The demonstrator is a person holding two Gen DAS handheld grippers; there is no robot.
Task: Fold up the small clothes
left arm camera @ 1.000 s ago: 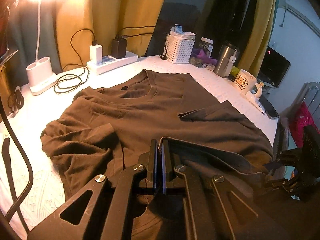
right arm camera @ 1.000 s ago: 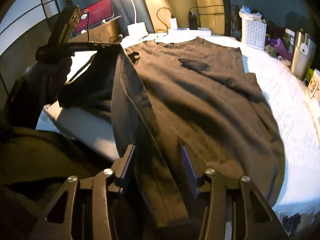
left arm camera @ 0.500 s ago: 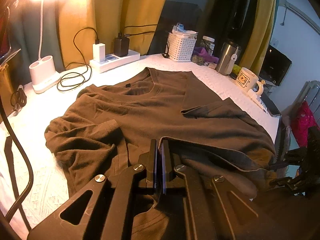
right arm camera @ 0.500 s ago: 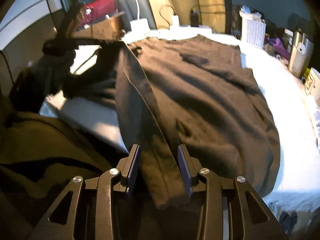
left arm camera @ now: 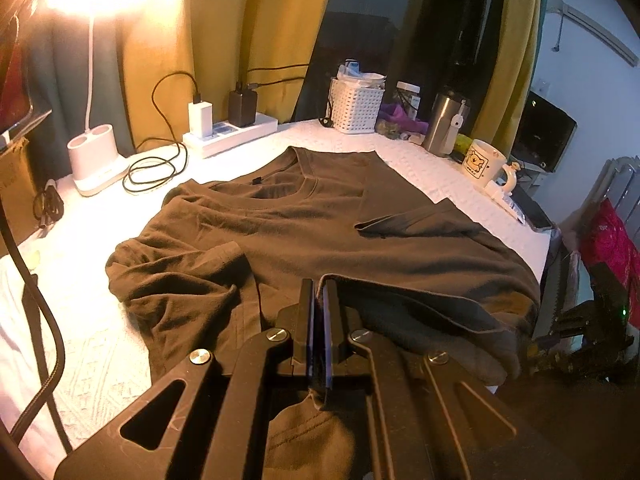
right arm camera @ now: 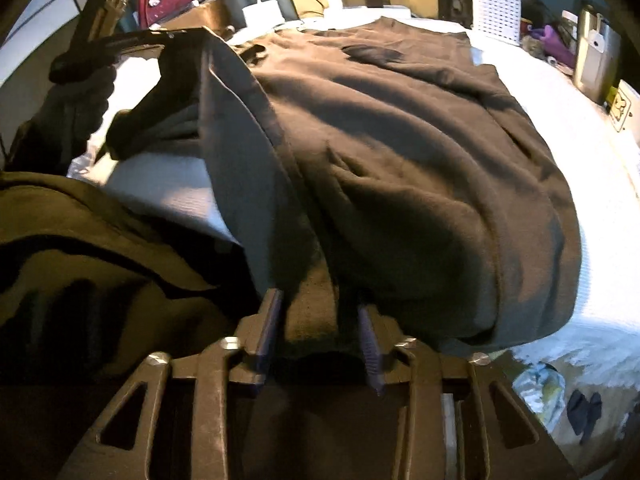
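- A dark brown T-shirt (left arm camera: 320,236) lies spread over the white textured tabletop (left arm camera: 92,344), its neckline toward the far end near the power strip (left arm camera: 230,134).
- One short sleeve is folded in over the chest on the right of the left wrist view; the other sleeve sits bunched and wrinkled on the left side.
- The left gripper (left arm camera: 318,296) has its jaws pressed together on the shirt's hem, with a bit of brown cloth poking out behind the fingers.
- From that grip the hem edge runs raised across the near end of the shirt toward the right gripper (right arm camera: 320,320).
- In the right wrist view the left gripper appears at the upper left, held in a dark gloved hand (right arm camera: 76,108), with the hem stretched up from it.
- The right gripper's jaws have just been closing; a fold of the hem lies between them, yet a visible gap remains on either side of the cloth, so the pads do not appear to press it.
- The right wrist view is blurred.
- At the far edge stand a lit white desk lamp (left arm camera: 94,152), a coiled black cable (left arm camera: 154,168), a white lattice basket (left arm camera: 356,106), a steel tumbler (left arm camera: 446,124) and a white mug (left arm camera: 484,164) with a cartoon print.
- Yellow curtains (left arm camera: 224,40) hang behind the tabletop.
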